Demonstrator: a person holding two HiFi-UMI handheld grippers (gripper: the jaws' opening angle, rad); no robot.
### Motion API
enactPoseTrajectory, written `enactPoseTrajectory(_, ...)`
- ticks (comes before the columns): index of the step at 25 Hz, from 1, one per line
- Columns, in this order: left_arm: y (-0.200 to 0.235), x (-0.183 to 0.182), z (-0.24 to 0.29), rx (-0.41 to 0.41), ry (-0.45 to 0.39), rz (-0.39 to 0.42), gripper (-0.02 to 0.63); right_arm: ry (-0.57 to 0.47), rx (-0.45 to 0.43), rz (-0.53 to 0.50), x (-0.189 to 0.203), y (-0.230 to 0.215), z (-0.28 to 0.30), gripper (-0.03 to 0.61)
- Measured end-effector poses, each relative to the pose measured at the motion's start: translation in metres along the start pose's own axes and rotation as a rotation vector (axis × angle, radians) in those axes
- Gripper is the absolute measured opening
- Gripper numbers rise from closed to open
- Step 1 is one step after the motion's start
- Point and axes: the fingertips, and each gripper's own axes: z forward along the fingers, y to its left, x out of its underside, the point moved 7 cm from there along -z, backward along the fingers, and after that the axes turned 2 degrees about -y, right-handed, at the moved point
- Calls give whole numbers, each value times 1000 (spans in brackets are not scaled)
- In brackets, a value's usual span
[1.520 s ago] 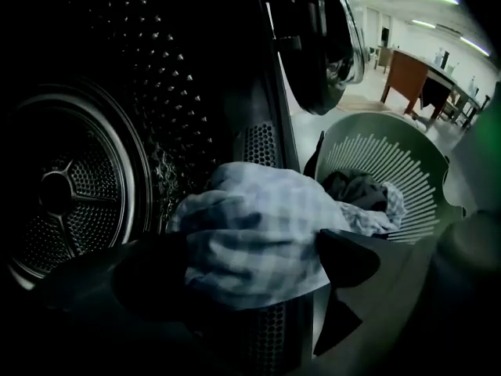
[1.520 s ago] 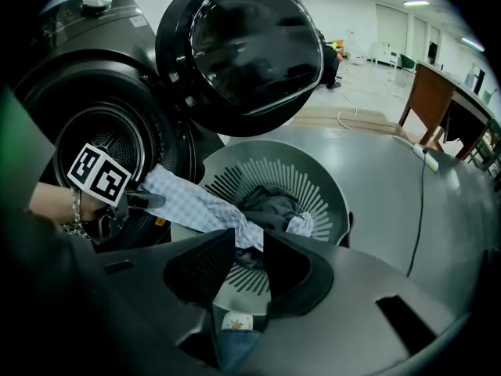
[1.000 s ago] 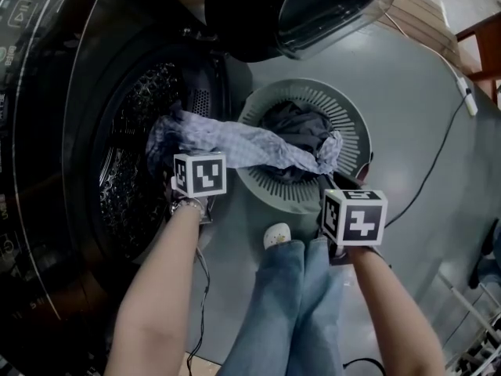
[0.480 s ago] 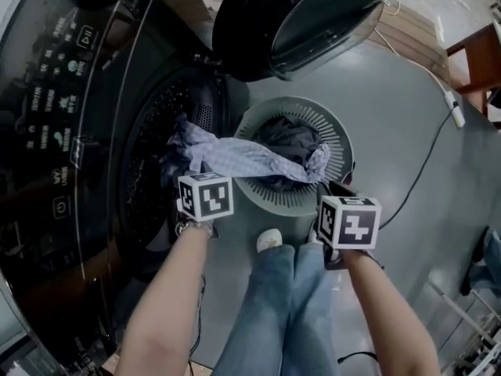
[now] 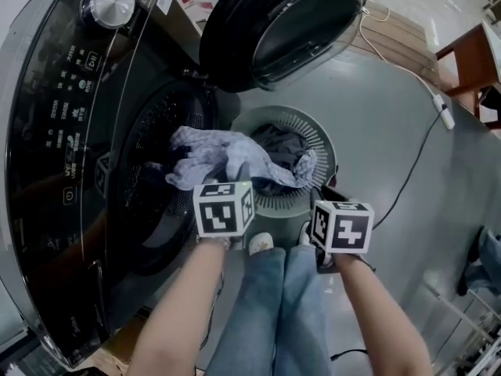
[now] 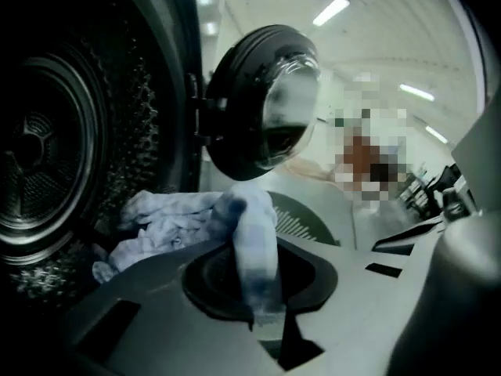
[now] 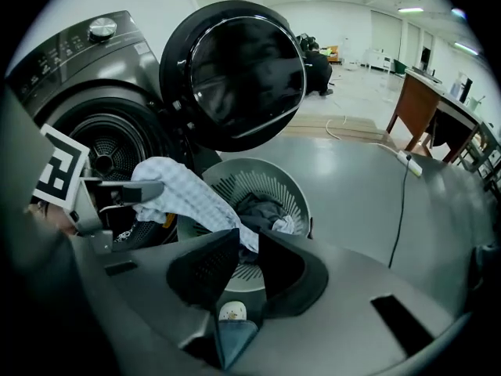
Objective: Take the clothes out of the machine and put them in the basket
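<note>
Head view, basket holding dark clothes (checked cloth overhanging), both jaws gripping it.

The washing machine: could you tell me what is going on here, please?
A person is taking a pale checked garment from the washing machine to the basket, which already holds dark clothes. The left gripper has just been closing its jaws on it; the right gripper grips its other end.

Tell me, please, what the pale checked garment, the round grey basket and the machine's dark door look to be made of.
Pale checked garment: thin woven fabric, probably cotton; it crumples and drapes. Round grey basket: matte moulded plastic, given its slotted rim. Dark door: glossy plastic-looking frame around a clear, reflective bowl.
</note>
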Motion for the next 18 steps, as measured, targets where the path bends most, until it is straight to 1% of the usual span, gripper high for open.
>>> enactPoseTrajectory(2, -27, -7, 2, 154, -45, -49, 50, 3, 7, 6, 3, -8, -3, 77)
enactPoseTrajectory(3, -38, -10, 3, 218, -63, -72, 51, 5, 12, 12, 6, -12, -4, 77)
enactPoseTrajectory(5, -56, -12, 5, 298, -83, -85, 51, 9, 20, 29, 10, -21, -6, 75)
enactPoseTrajectory(8, -73, -13, 8, 352, -89, -69, 51, 16, 26, 36, 14, -32, -8, 74)
enactPoseTrajectory(12, -84, -10, 12, 427, -85, -79, 51, 15, 34, 42, 15, -43, -7, 72)
enactPoseTrajectory(14, -88, -6, 15, 449, -55, -69, 51, 14, 35, 47, 15, -45, -6, 72)
enactPoseTrajectory(15, -90, -2, 18, 436, -19, -53, 51, 14, 34, 50, 16, -46, -5, 72)
enactPoseTrajectory(16, -91, 4, 23, 411, 30, -33, 91, 15, 33, 50, 16, -46, -4, 72)
enactPoseTrajectory(17, -91, 10, 28, 381, 84, -20, 294, 17, 32, 50, 16, -45, -3, 72)
enactPoseTrajectory(18, -91, 16, 32, 350, 131, -19, 524, 19, 31, 49, 16, -45, -2, 72)
